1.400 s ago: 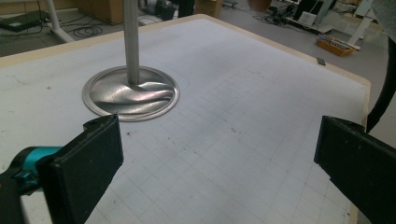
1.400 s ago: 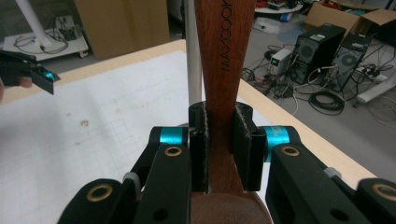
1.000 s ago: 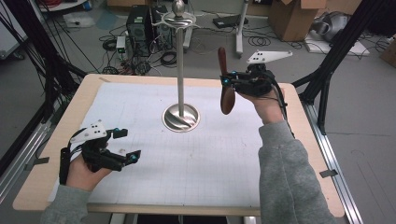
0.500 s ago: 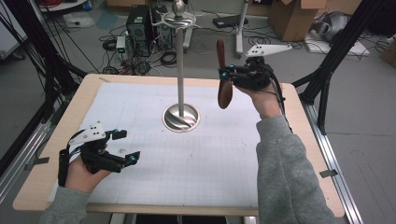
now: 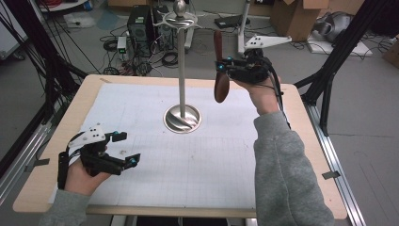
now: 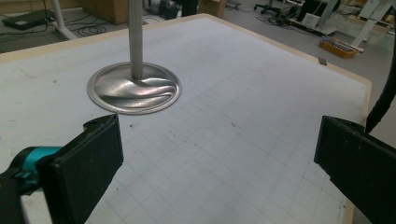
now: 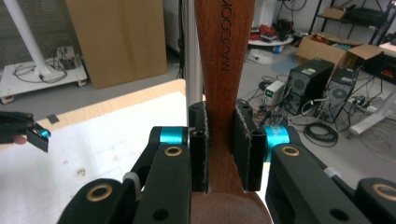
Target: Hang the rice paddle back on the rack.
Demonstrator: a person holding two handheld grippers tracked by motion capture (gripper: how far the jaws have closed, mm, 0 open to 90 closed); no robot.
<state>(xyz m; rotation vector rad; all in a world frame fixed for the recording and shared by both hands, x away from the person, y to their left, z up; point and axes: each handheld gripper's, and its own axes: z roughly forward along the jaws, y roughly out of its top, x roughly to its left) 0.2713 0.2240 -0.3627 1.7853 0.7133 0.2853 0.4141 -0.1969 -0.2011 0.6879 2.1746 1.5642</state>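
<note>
Table [image 5: 306, 155]: light wooden top, spanning the middle and lower frame.
Mat [image 5: 202, 165]: white gridded sheet covering most of the table, wood border left bare.
Stand [image 5: 182, 117]: round metal base on the mat, centre frame, pole upright.

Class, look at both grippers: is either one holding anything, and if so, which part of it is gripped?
The right gripper clamps a wooden spoon by its handle, just above the bowl. The left gripper is open and holds nothing.
</note>
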